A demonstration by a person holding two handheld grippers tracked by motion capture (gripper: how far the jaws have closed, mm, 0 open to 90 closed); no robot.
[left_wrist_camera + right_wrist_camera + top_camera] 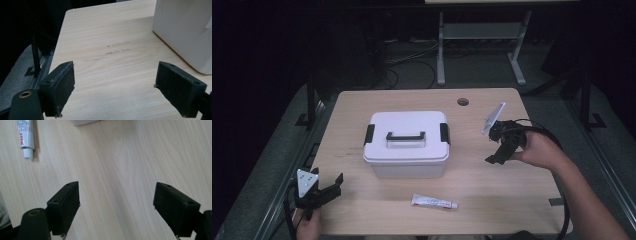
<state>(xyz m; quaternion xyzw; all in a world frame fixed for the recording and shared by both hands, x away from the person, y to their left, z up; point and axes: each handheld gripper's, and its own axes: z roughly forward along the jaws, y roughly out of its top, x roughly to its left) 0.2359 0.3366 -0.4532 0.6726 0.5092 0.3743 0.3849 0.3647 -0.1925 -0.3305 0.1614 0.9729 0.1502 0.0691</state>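
White tube (25, 135): red and grey print on label, too small to read.

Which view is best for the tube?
The high view: the whole tube lies flat on the table in front of the white box, cap pointing right. The right gripper view catches its cap end at the top left edge; the left gripper view looks at the box's side.

A lidded storage box (406, 144) sits mid-table (492, 200); a tube (434, 201) lies just before it. The left gripper (329, 189) flanks its near-left, the right gripper (498, 150) its right.
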